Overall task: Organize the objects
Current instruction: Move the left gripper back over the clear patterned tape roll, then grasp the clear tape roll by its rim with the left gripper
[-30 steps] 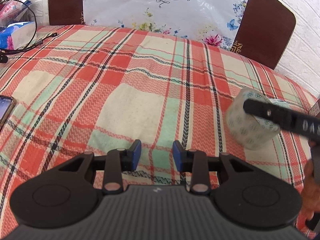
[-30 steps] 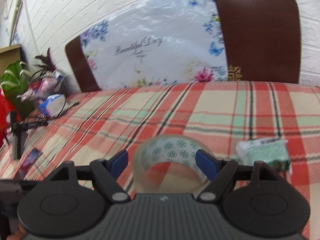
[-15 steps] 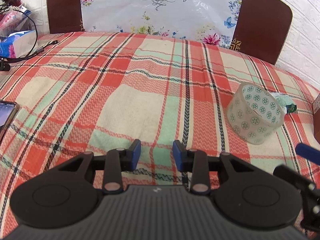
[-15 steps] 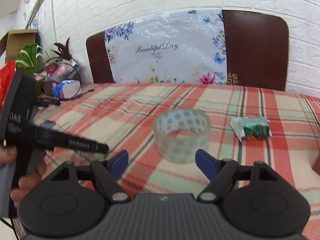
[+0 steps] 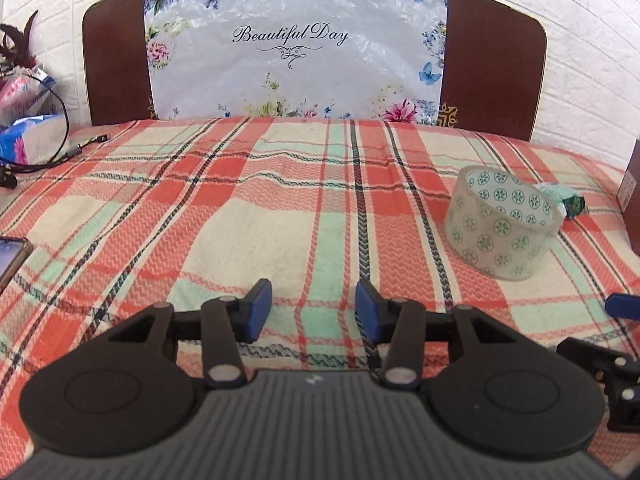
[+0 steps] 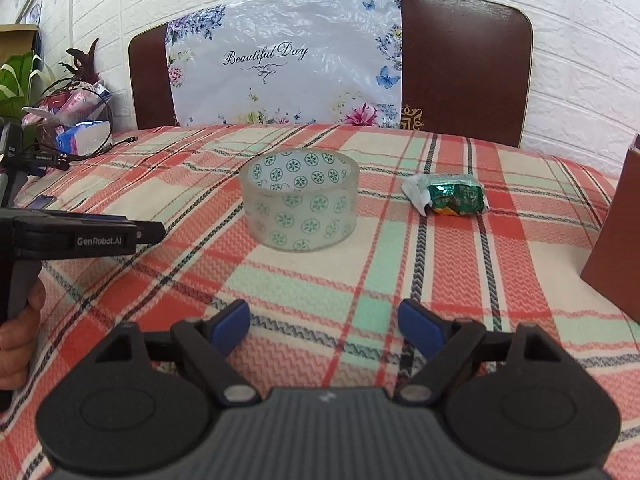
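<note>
Both of my grippers are hanging empty over the plaid bedspread [image 5: 280, 208]. My right gripper [image 6: 324, 328], at the bottom centre of its own view, has just been spreading its jaws and nothing is sitting between them. My left gripper [image 5: 314, 310] has also just been widening, though its blue pads are standing closer together, again with only cloth in the gap.

Looking outward in the right view, the tape roll [image 6: 299, 200] is resting flat on the bedspread in the middle of the frame, apart from my fingertips. Just to its right, not touching it, the green packet [image 6: 450, 197] is lying. A brown box [image 6: 616, 248] is filling the right edge. At the far left a phone [image 5: 10, 254] is peeking in.

Judging the next pick, I am favouring the packet. I should be approaching it squarely, closing across its narrow side, and keeping clear of the roll so I am not nudging it.
</note>
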The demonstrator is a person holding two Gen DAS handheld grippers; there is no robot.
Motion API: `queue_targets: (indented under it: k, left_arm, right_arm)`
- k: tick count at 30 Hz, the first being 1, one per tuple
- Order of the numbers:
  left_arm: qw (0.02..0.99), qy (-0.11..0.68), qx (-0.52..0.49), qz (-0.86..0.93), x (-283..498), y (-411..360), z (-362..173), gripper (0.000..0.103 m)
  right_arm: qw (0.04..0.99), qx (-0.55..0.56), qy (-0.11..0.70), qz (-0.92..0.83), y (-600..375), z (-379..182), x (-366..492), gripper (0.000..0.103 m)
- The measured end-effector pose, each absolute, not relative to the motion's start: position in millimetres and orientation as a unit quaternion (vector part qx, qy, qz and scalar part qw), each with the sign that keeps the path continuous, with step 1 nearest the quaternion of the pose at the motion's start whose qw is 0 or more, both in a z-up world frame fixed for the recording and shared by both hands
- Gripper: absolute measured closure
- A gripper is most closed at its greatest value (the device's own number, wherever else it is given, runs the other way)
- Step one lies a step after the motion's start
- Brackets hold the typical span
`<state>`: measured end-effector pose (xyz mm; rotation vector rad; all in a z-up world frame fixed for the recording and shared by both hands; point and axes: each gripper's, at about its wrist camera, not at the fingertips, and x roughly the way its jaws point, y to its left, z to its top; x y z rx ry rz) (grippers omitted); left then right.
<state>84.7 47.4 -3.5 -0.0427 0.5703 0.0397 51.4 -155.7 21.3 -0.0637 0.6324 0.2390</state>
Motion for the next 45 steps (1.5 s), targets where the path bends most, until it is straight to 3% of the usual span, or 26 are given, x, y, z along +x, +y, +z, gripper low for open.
queue_targets:
  k: [13, 29, 31, 34, 38, 45]
  left_arm:
    - [0.962, 0.272, -0.026, 0.010, 82, 47, -6, 0.049]
    - [0.957, 0.290, -0.013, 0.006, 86, 42, -1, 0.039]
    - [0.948, 0.314, -0.047, -0.004, 93, 45, 8, 0.029]
    - [0.933, 0.333, -0.127, -0.055, 112, 48, 29, 0.029]
    - [0.930, 0.334, -0.114, -0.099, 140, 22, 52, 0.031]
    - [0.908, 0.402, -0.067, -0.091, 186, -12, 35, 0.062]
  right_arm:
    - [0.946, -0.052, 0.304, 0.099, -150, 21, 48, 0.017]
    - [0.938, -0.024, 0.328, 0.110, -155, 21, 64, 0.008]
    - [0.937, -0.033, 0.329, 0.113, -153, 22, 69, 0.008]
    - [0.937, -0.041, 0.328, 0.116, -151, 24, 83, 0.009]
    - [0.936, -0.038, 0.328, 0.126, -151, 26, 111, 0.009]
    - [0.932, -0.067, 0.321, 0.157, -140, 22, 150, 0.006]
